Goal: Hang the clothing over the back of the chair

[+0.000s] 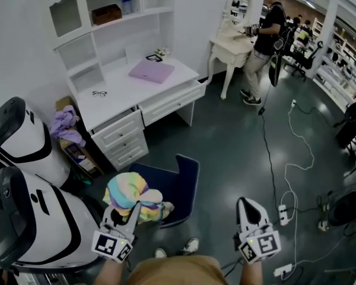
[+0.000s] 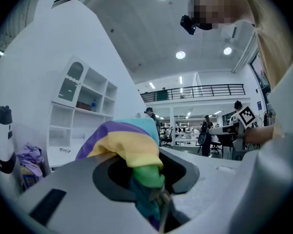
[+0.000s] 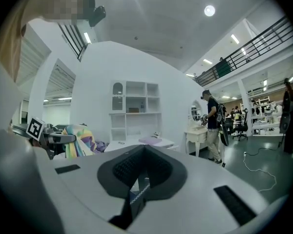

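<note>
In the head view, our left gripper (image 1: 127, 211) pinches the striped clothing (image 1: 130, 195) in one bunch. The bunch hangs just beside the blue chair (image 1: 187, 183), on its left side, and it is not yet on the back. The right gripper (image 1: 249, 209) is to the right of the chair, well apart from the cloth, and carries nothing. We think the upright blue panel is the back, so we should bring the bunch above its top edge before we lower it.

In the left gripper view, the left gripper (image 2: 156, 189) has its jaws nearly closed, and they press on the clothing (image 2: 129, 147). Purple, yellow and green folds swell out above the pads. Only a small part seems to be gripped and the rest hangs free. We should therefore lift high enough that the loose part passes over the back without catching.

In the right gripper view, the right gripper (image 3: 139, 182) has its jaws together with nothing between them. The clothing (image 3: 80, 140) shows far at the left. We judge it best to open this gripper, take a free edge and spread the cloth. Then about the same amount falls on each side and it does not slide off.
</note>
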A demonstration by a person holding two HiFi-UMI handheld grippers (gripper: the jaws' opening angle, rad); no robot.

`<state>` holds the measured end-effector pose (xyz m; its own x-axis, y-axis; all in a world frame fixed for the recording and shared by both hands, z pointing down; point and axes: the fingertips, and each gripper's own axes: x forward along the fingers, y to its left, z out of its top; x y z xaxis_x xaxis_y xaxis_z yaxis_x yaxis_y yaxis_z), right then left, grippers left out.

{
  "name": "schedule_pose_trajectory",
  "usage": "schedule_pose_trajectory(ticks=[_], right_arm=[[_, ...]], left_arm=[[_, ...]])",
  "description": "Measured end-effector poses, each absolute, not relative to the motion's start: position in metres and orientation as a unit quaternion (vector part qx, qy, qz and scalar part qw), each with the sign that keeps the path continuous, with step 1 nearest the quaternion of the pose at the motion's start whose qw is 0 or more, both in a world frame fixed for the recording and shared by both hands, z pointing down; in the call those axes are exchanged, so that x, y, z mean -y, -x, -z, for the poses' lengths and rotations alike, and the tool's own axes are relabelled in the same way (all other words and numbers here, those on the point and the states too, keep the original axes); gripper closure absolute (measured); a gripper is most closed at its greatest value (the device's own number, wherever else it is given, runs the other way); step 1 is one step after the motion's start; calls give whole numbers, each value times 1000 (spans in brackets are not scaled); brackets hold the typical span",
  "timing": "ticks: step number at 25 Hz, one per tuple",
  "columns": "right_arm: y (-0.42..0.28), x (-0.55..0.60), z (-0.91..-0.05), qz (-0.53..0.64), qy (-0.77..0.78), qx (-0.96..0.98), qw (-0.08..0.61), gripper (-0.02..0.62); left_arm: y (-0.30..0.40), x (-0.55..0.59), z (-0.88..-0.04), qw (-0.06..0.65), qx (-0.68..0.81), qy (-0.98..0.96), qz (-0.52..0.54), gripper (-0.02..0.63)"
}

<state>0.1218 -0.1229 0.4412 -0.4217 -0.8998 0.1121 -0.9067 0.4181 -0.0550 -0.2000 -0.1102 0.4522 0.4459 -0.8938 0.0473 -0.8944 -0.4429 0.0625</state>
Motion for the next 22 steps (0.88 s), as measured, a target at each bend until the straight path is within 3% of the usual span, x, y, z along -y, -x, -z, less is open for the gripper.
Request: schedule_pose_trajectory(ticks=[10, 22], right_arm=[[-146, 166, -432, -49, -526, 849, 10, 591], [-194, 178, -437, -57, -550, 833, -2, 592]], left_arm=[[137, 163, -501, 76, 495, -864, -56, 499], [23, 224, -557, -27, 369, -902, -222, 480]])
